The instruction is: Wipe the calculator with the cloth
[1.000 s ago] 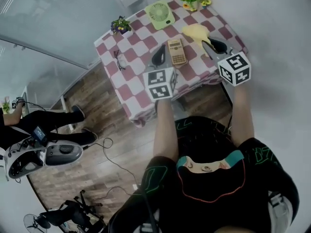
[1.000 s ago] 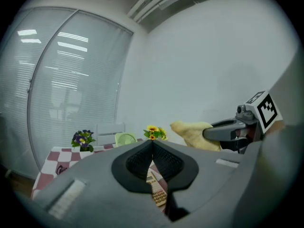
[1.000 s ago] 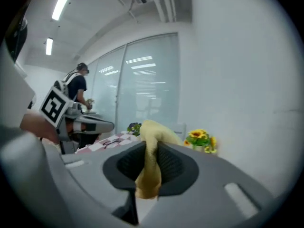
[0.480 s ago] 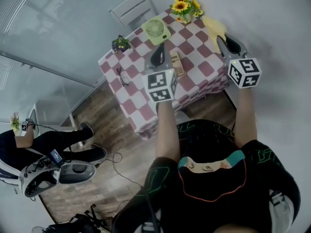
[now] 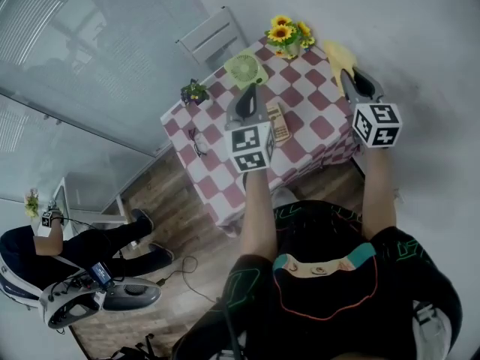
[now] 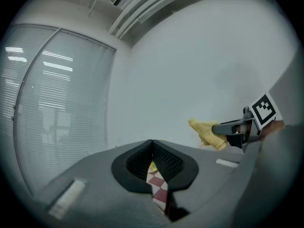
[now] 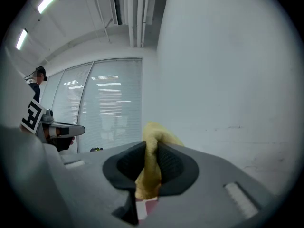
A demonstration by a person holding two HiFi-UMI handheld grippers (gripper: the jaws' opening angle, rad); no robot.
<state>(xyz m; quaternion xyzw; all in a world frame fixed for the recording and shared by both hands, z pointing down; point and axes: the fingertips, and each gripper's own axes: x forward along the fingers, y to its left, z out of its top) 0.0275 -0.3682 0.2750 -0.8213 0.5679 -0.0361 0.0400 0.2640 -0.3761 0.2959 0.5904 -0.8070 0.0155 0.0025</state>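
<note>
The right gripper [image 5: 354,81] pinched the yellow cloth [image 5: 337,54] at the upper right, ready to wipe. The left gripper [image 5: 247,102] was squeezed shut with nothing in it, left of the calculator [image 5: 279,123].

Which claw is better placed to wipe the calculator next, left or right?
Right. The right claw is shut on the cloth. The left claw is shut with nothing in it. In the head view it looks nearer the calculator, so it may suit steadying.
</note>
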